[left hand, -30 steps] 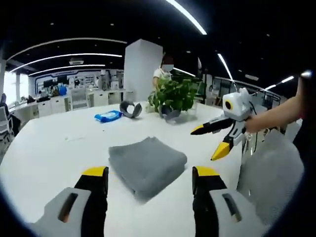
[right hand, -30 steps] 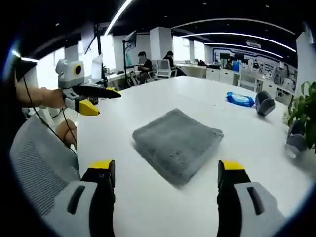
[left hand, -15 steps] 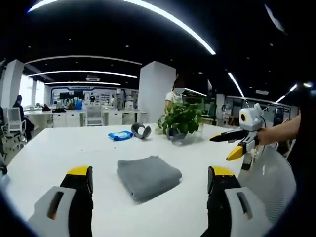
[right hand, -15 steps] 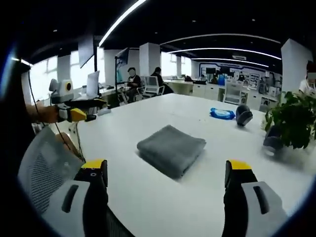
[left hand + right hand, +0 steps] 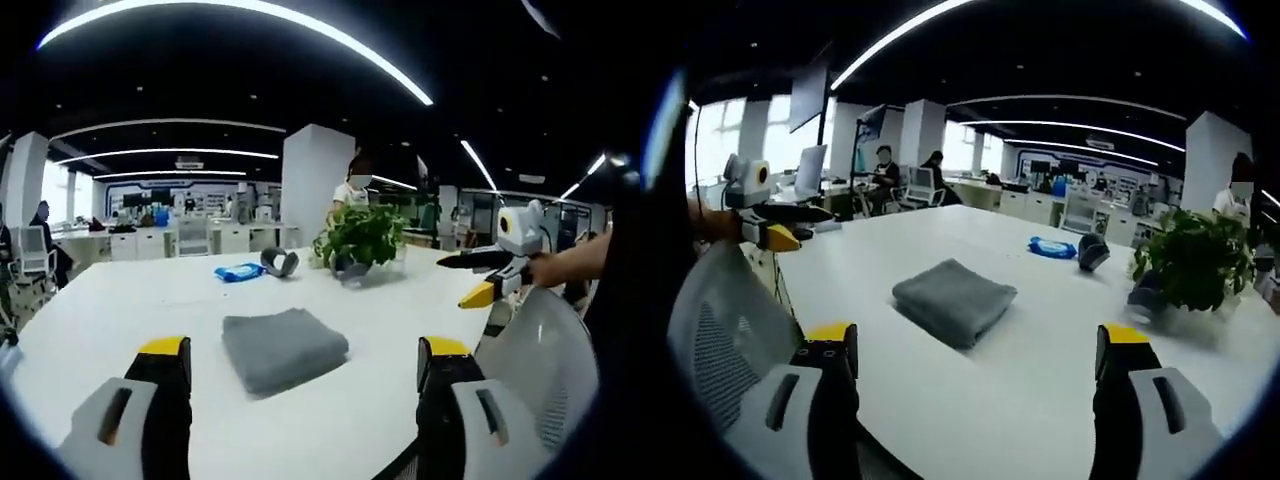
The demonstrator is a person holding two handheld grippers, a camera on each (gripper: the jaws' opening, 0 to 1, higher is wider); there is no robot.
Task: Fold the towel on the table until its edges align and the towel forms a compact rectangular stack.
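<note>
Your grey towel [image 5: 283, 347] lies folded in a compact stack on the white table [image 5: 100, 320], near its edge. Your left gripper [image 5: 302, 360] and right gripper [image 5: 975, 345] both hang off it, jaws spread wide, pinching nothing. Potted plant [image 5: 362, 235] stands behind.

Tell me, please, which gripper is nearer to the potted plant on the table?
The right gripper looks nearer, though not by much. It hangs off the table edge on the potted plant's side; the left gripper hangs off the far side, beyond the folded towel.
</note>
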